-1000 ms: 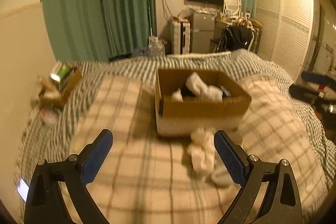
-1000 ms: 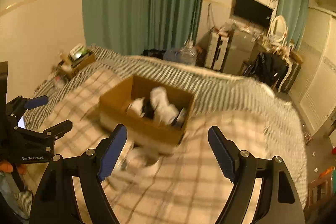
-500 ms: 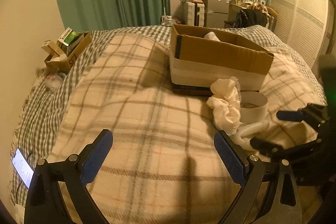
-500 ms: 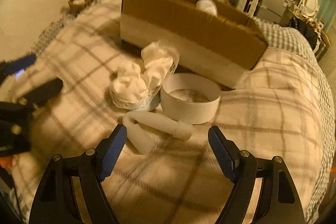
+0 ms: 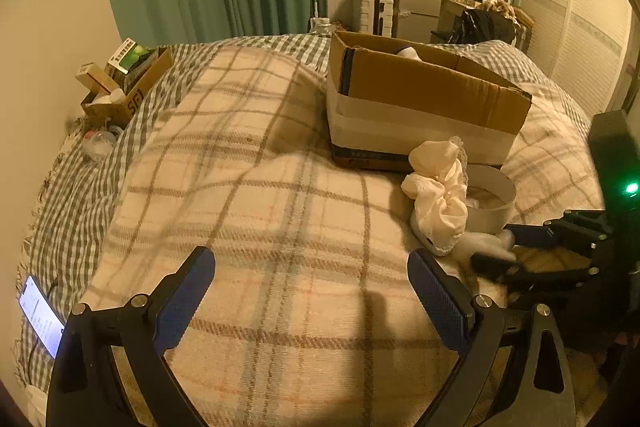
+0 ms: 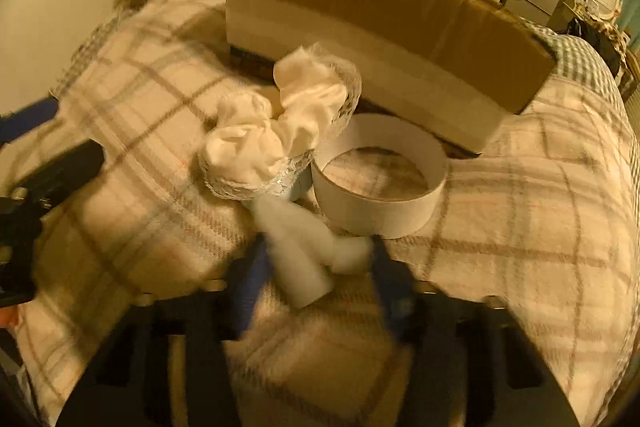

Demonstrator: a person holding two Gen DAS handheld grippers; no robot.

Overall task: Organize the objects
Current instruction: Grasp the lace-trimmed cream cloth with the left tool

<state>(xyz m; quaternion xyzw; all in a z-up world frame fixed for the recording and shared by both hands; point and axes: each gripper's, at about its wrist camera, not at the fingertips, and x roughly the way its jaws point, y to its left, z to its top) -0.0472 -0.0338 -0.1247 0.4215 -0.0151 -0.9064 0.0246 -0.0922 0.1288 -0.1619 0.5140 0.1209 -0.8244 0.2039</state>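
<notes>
A cardboard box [image 5: 424, 103] stands on the plaid blanket; it also shows in the right wrist view [image 6: 380, 23]. In front of it lie a crumpled white cloth with lace [image 6: 276, 131], a white round ring [image 6: 380, 179] and a bent white foam tube [image 6: 304, 251]. My right gripper [image 6: 316, 267] has narrowed around the foam tube, one finger on each side of it; the view is blurred. From the left wrist view the right gripper [image 5: 516, 247] sits at the tube [image 5: 480, 241]. My left gripper [image 5: 310, 295] is open and empty over bare blanket.
A small open carton with boxes [image 5: 128, 83] sits at the bed's far left by the wall. A lit phone [image 5: 40, 315] lies at the left edge. A checked sheet borders the blanket. Furniture and curtains stand beyond the bed.
Both grippers dropped low toward the bed. My right gripper moved in on the foam tube and its fingers closed inward around it. The left gripper stayed open.
</notes>
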